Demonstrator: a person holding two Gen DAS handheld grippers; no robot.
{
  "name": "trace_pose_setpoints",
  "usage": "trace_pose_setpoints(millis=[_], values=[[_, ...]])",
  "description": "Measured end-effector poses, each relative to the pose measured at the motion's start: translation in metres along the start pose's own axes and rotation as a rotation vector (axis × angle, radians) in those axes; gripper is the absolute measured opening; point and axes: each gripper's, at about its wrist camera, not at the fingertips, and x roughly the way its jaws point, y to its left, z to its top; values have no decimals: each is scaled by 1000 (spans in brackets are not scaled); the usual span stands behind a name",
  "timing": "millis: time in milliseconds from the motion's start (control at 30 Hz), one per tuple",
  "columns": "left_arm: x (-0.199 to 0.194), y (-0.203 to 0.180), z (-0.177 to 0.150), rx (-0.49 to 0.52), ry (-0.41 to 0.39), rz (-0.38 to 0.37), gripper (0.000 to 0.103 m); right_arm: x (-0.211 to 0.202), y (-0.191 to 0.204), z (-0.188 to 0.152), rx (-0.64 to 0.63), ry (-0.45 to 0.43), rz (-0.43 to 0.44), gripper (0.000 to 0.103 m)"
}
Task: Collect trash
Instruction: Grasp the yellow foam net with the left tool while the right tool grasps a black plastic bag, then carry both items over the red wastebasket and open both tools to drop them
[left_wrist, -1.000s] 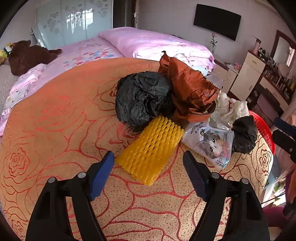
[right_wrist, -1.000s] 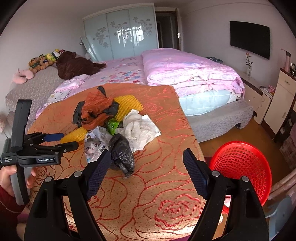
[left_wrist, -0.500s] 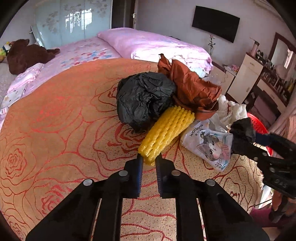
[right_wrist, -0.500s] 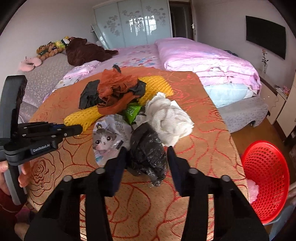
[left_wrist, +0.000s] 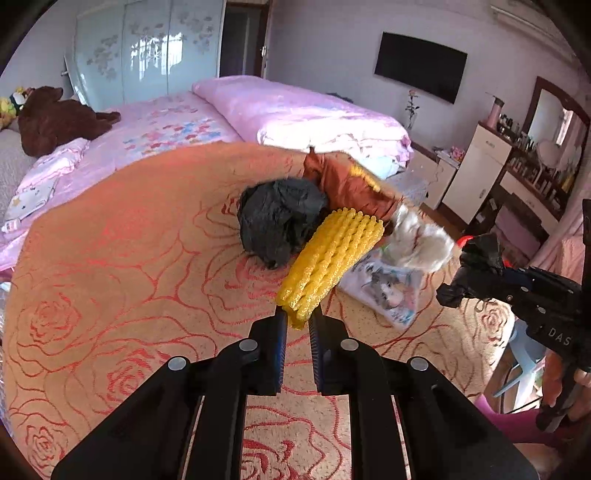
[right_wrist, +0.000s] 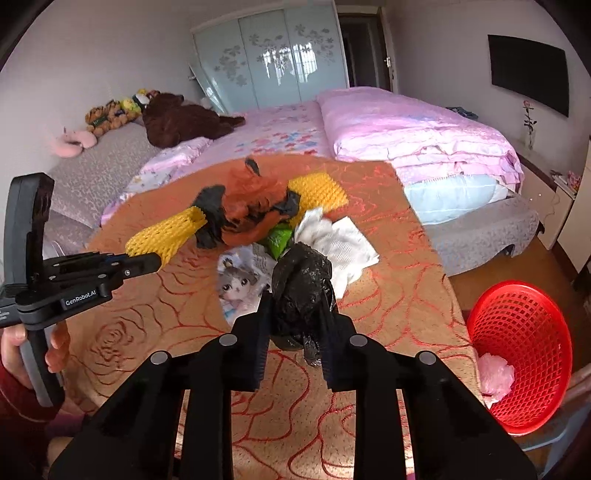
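My left gripper (left_wrist: 297, 323) is shut on the near end of a yellow foam net (left_wrist: 328, 258), lifting it off the orange rose-patterned table (left_wrist: 122, 266). The net also shows in the right wrist view (right_wrist: 162, 236). My right gripper (right_wrist: 295, 321) is shut on a crumpled small black bag (right_wrist: 303, 288), held above the table; it also shows in the left wrist view (left_wrist: 476, 262). A red basket (right_wrist: 521, 354) stands on the floor at the right, with a pink wad (right_wrist: 495, 373) inside.
A pile stays on the table: a larger black bag (left_wrist: 277, 221), brown-orange cloth (left_wrist: 351, 184), white tissue (left_wrist: 417, 236), a cat-print packet (left_wrist: 388, 291), a green wrapper (right_wrist: 279, 240). A pink bed (right_wrist: 406, 129) lies behind.
Both grippers went from open to shut: the left closed on the yellow net and lifted it, the right closed on the small black bag and raised it off the table.
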Motion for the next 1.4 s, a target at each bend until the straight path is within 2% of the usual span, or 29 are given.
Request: trace_pose_setpoints(millis=[200,467,1033,1400], values=[[-16,-12,17,9,-53,-15,11,-18,-3,11,5,-61,-25,23],[-18,-34,36,10,-89,-28,11,-34,-26,26,54,-111,-78,23],[10,-93,70,81,-69,-86,11,-74,-95,34,155,-196,-216,23],[34,-153,80,150,-44,-126,11,-87,-144,19,228,-195,-303,23]])
